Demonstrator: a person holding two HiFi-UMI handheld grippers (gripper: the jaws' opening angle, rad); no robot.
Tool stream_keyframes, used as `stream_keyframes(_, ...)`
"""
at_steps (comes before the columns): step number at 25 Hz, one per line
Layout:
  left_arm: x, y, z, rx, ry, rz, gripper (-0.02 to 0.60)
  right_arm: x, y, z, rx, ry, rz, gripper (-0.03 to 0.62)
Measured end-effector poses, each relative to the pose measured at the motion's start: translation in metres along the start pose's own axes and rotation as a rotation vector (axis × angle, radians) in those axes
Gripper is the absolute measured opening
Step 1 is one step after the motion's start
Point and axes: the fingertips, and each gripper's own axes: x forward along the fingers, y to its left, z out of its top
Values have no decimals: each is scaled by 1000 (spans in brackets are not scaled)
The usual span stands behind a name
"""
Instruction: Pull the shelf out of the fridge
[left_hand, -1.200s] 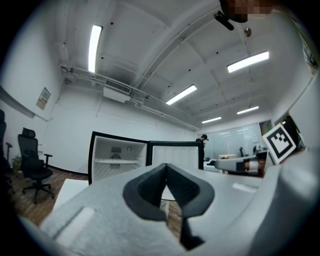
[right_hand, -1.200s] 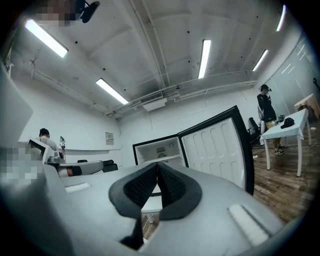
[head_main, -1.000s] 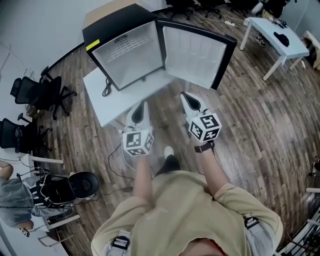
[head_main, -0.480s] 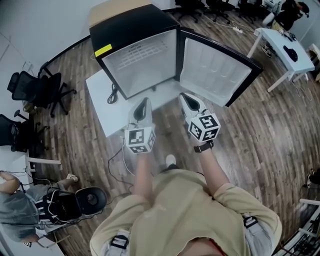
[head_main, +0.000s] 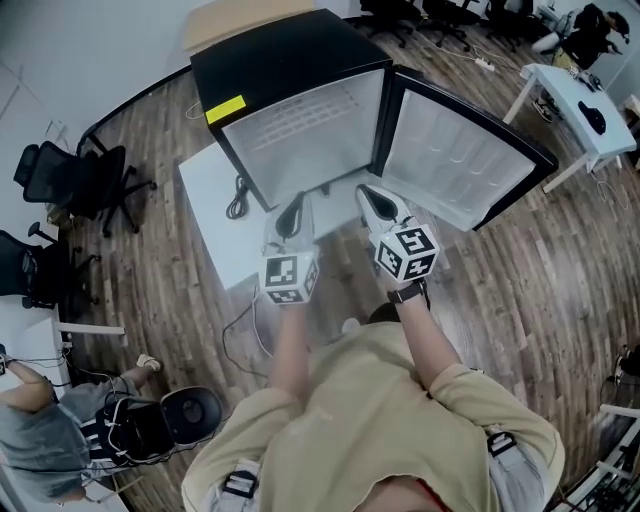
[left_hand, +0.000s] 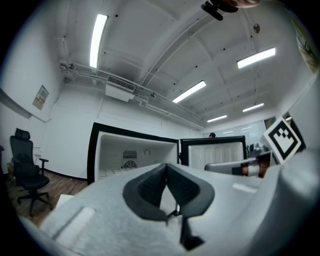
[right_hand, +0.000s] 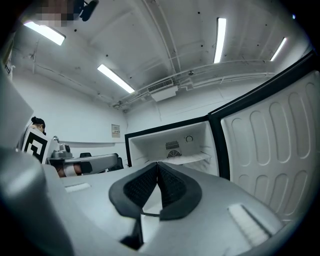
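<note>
A black mini fridge (head_main: 290, 60) stands open, its door (head_main: 465, 165) swung out to the right. Inside the white cavity a pale shelf (right_hand: 187, 160) lies across below the fan grille; it also shows as the shelf (left_hand: 114, 171) in the left gripper view. My left gripper (head_main: 293, 202) and right gripper (head_main: 368, 192) hover side by side just in front of the opening, short of the shelf. In both gripper views the dark pads meet at the tips, left gripper (left_hand: 166, 165) and right gripper (right_hand: 157, 164), with nothing between them.
The fridge sits on a low white platform (head_main: 210, 215) with a coiled cable (head_main: 237, 200). Office chairs (head_main: 75, 180) stand at the left, a white desk (head_main: 585, 100) at the far right. A seated person (head_main: 40, 430) and a dark round device (head_main: 190, 410) are at lower left.
The person has stepped closer to the fridge; it sits nearer in the head view and both grippers have come up to its opening. Both stayed shut.
</note>
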Motion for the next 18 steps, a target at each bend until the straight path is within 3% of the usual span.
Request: stream_keyframes(18, 38, 58, -29, -53, 26, 84, 2, 65, -49, -28, 99, 64, -10, 17)
